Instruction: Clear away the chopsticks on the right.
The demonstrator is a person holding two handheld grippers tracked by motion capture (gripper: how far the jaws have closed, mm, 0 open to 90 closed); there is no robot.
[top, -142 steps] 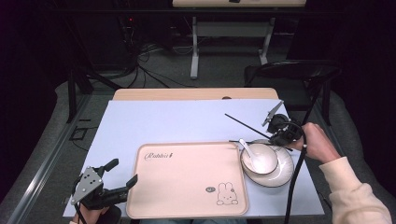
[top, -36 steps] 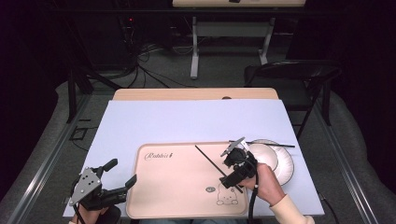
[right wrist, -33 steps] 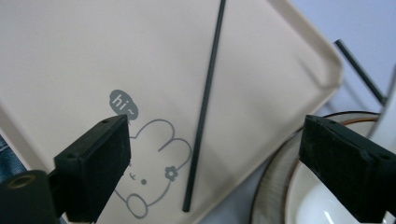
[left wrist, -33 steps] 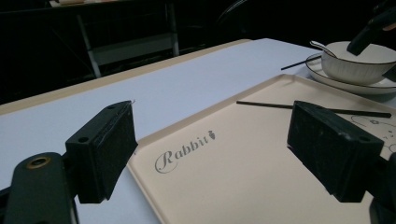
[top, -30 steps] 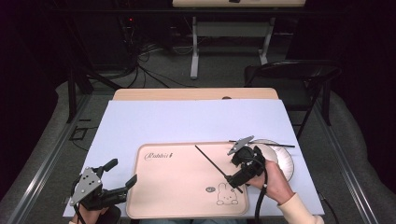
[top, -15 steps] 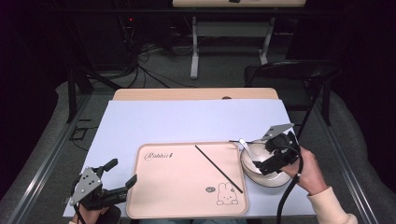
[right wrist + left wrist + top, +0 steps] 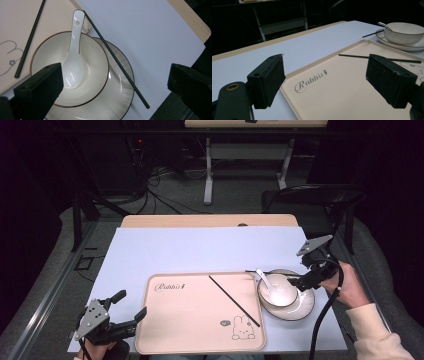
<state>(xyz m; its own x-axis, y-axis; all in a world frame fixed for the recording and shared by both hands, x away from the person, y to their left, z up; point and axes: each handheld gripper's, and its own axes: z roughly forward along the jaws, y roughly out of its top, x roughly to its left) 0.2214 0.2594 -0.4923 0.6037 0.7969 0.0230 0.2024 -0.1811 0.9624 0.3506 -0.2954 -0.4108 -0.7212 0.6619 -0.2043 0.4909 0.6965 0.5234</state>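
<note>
While both grippers' fingers gape released, a pale blue table [image 7: 200, 250] fronts dark floor

Glossy glazed ceramic bowl [image 7: 70, 72], spoon [image 7: 73, 57], plate [image 7: 117, 100]; matt black chopstick [image 7: 115, 58]; smooth matt plastic tray [image 7: 200, 312].

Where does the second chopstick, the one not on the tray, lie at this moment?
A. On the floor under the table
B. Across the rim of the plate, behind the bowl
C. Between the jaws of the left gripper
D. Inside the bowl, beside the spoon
B. In the right gripper view the chopstick rests across the rim of the plate, outside the bowl; the spoon alone lies in the bowl.
</note>
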